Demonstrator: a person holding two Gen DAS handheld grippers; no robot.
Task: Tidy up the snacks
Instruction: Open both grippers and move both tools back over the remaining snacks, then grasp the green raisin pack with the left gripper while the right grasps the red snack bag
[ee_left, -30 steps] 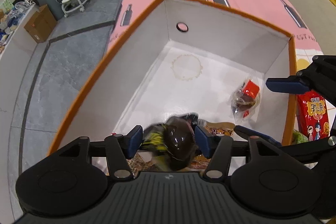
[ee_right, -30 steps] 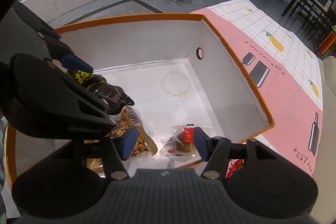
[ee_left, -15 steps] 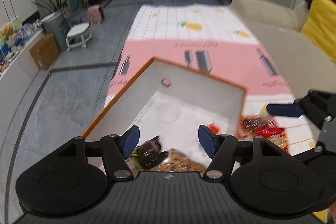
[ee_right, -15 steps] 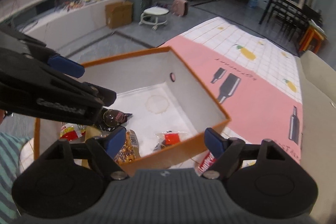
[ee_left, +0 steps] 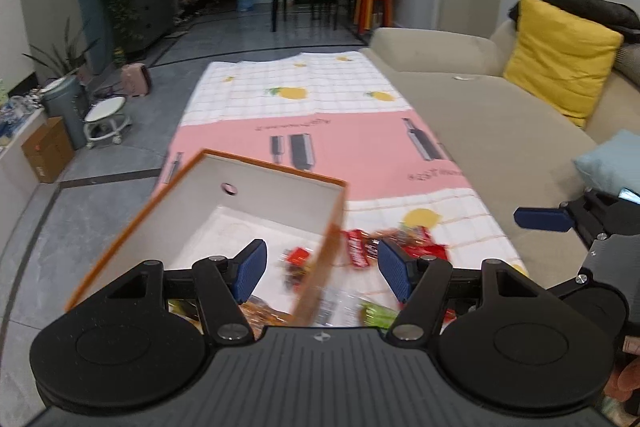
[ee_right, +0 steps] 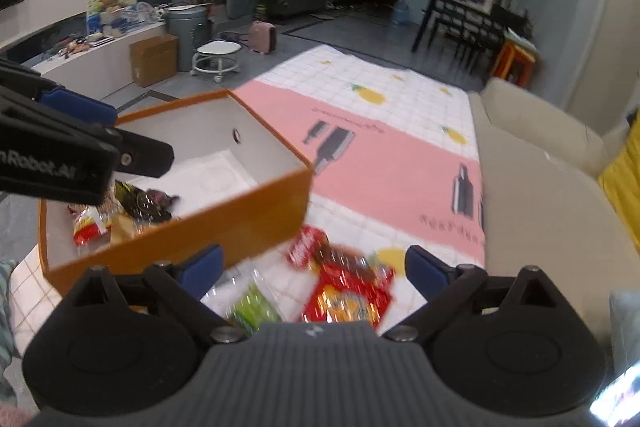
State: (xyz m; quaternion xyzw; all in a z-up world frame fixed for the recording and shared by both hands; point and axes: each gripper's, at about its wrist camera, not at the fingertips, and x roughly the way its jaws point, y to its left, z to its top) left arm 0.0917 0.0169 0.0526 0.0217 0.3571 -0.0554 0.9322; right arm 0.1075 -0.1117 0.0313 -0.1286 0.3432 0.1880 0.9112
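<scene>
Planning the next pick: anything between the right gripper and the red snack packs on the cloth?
Nothing visible. The right gripper is open and empty, and the red snack packs lie directly below its fingers on the cloth. The orange box stands beside them to the left, not across the path.

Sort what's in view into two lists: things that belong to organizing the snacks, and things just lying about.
Part of the job:
orange box
snack packets already in the box
red snack packets on the mat
green packet on the mat

Just lying about:
yellow cushion
cardboard carton
white stool
grey bin
</scene>
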